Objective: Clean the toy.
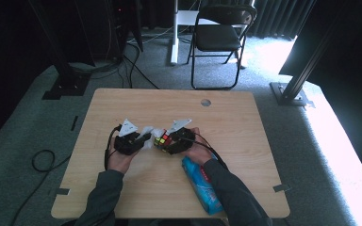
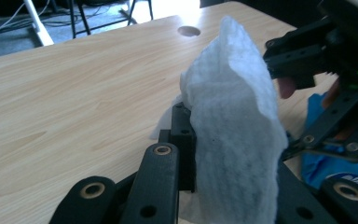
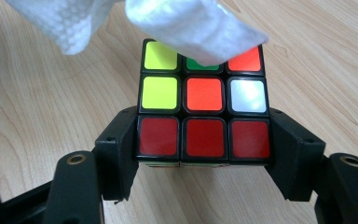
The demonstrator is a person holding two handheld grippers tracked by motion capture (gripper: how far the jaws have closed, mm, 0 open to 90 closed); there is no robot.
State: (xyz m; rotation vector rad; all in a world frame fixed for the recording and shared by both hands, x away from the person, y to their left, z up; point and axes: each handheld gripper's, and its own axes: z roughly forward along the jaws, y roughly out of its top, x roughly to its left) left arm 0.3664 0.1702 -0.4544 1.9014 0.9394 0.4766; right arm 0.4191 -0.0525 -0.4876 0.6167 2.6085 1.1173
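A scrambled puzzle cube with red, yellow, orange, white and green stickers is clamped between the jaws of my right gripper; in the high view the cube sits just above the table centre. My left gripper is shut on a white wipe, which stands up between its jaws. The wipe touches the far top edge of the cube. From above, the left gripper and the right gripper meet at the cube with the wipe between them.
A blue wipe packet lies on the wooden table under the person's right forearm, near the front edge. A round cable hole is at the table's far side. A folding chair stands beyond the table.
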